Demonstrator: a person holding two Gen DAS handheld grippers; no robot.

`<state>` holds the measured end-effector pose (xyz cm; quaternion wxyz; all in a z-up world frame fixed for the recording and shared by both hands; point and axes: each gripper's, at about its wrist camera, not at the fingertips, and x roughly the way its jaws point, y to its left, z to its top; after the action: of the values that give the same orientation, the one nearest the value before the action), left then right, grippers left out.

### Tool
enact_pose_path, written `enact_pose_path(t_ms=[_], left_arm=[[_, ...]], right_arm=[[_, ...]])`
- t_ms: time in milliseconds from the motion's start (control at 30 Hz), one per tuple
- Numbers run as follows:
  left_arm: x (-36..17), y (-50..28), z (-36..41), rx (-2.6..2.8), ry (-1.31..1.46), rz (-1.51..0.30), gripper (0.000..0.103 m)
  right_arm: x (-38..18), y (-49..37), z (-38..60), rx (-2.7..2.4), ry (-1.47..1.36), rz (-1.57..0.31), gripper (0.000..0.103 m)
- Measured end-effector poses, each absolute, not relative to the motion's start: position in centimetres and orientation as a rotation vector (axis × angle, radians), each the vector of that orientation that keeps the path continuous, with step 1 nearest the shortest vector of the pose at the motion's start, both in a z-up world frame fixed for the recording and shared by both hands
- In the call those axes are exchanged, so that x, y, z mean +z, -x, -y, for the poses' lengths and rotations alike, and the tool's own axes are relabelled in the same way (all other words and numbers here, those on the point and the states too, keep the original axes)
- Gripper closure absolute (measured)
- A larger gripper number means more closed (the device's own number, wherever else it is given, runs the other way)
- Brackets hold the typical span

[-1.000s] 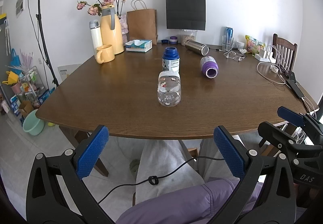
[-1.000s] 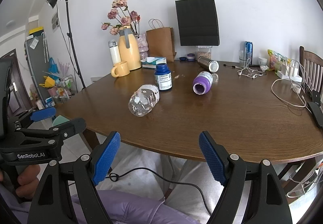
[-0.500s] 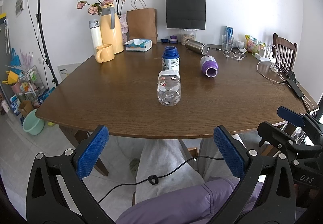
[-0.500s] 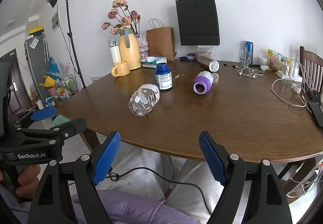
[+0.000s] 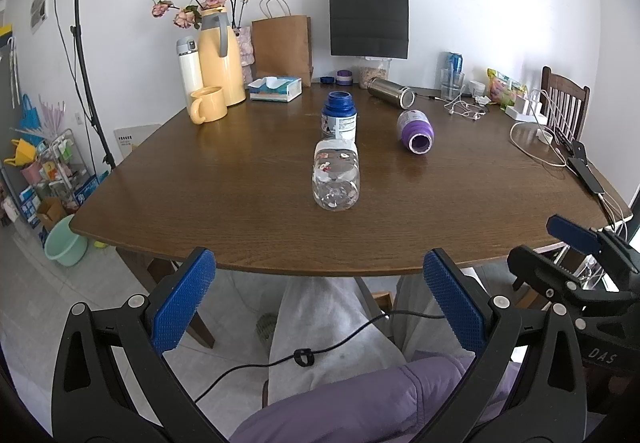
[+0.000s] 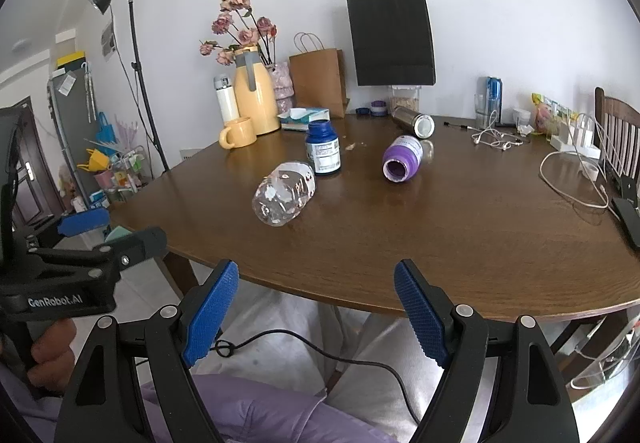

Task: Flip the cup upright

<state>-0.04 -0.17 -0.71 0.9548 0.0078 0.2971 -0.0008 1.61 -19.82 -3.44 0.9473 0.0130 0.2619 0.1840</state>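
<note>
A purple cup [image 5: 415,126] [image 6: 401,158] lies on its side on the brown table [image 5: 240,203] [image 6: 460,235], its open mouth facing me. A steel tumbler [image 5: 391,92] [image 6: 414,120] lies on its side behind it. A clear plastic bottle [image 5: 335,179] [image 6: 285,192] also lies flat, in front of an upright blue jar [image 5: 339,118] [image 6: 323,148]. My left gripper [image 5: 316,267] is open and empty, held short of the table's near edge. My right gripper [image 6: 316,271] is open and empty too, over the person's lap.
A yellow mug [image 5: 208,104], yellow thermos jug [image 5: 219,59] with flowers, white flask [image 5: 189,67], tissue box [image 5: 275,88] and paper bags stand at the back. Cables, earphones [image 6: 496,137] and a phone [image 6: 628,211] lie on the right. A chair [image 6: 618,135] stands at the far right.
</note>
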Motion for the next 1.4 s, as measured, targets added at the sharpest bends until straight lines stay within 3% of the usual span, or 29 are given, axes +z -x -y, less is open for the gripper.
enact_pose_path(t_ms=[233,867,1167,1400], left_arm=[[-2.9,-3.7,-0.4,0.009,-0.001,-0.639,0.000],[0.6,-16.9,3.5,-0.073,-0.018,-0.771,0.000],[2.9,-29.0,6.4,-0.100,-0.058,-0.826,0.000],[2.2,-42.5,9.7,-0.083,-0.069,-1.027,0.000]], right_arm=[[-4.6,-6.1,20.4,0.357,-0.083,-0.580,0.018],[-4.4,-22.3,23.7,0.359,-0.180,-0.775,0.018],[-4.8,-32.3,23.4,0.308,-0.189,-0.786,0.018],[-6.5,-36.6,21.7,0.349,-0.179,-0.847,0.018]])
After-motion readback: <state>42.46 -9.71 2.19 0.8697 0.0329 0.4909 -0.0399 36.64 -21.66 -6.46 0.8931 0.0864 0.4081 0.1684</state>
